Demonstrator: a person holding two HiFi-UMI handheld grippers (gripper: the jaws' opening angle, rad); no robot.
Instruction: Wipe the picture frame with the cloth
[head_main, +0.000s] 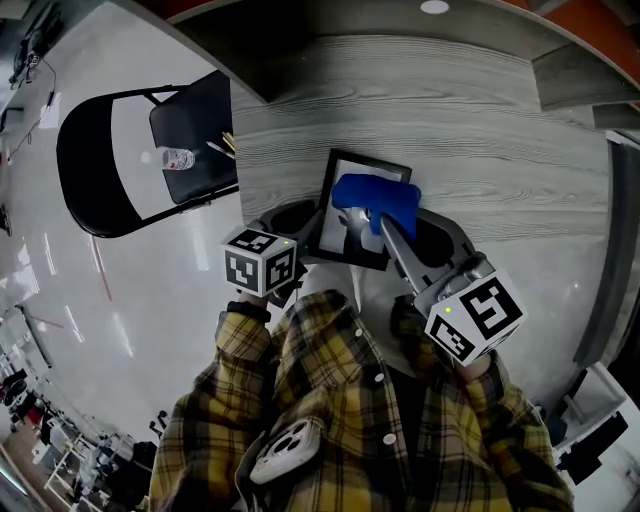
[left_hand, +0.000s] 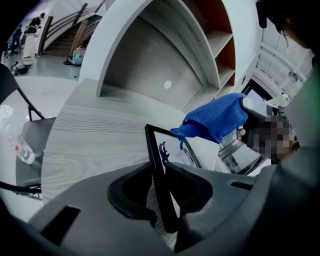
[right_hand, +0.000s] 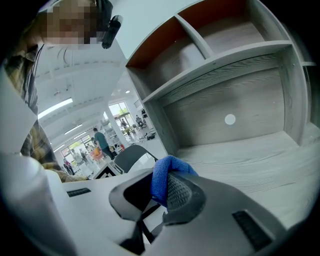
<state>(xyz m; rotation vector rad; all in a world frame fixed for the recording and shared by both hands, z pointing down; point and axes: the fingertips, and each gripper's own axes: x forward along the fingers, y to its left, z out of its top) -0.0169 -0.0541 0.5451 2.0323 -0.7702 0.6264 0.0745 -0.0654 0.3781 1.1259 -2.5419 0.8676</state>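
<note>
Black rectangular picture frame with a white picture (head_main: 338, 228) sits at centre of the head view, over the near edge of the grey wood-grain table (head_main: 480, 130). Left tool (head_main: 305, 238) is clamped on the frame's left edge. In the left gripper view the thin black frame (left_hand: 161, 165) runs edge-on between the two dark jaws of the left tool (left_hand: 161, 202), both pressed onto it. Frame is tilted, with its far end higher in that view. Can't tell whether its lower edge rests on the table (left_hand: 90, 135).

Right tool (head_main: 385, 228) comes in from lower right of the head view, jaws closed on a blue fabric cloth (head_main: 378, 198). In the right gripper view the cloth (right_hand: 161, 181) is pinched between the jaws of the right tool (right_hand: 159, 194) and bunches up above them. Cloth covers the frame's upper right part in the head view. In the left gripper view the cloth (left_hand: 216, 117) hangs at the frame's top right corner with a small tip drooping onto the glass. It looks to be touching, not certain.

A black folding chair (head_main: 190, 120) is at upper left of the head view, beside the table, with a clear plastic bottle (head_main: 178, 158) lying on the seat. The bottle (left_hand: 20, 147) also shows at the left edge of the left gripper view. A grey shelf unit with an orange back panel (right_hand: 200, 35) stands behind the table (right_hand: 260, 160) in the right gripper view. The person's yellow plaid shirt (head_main: 330, 400) fills the bottom of the head view.
</note>
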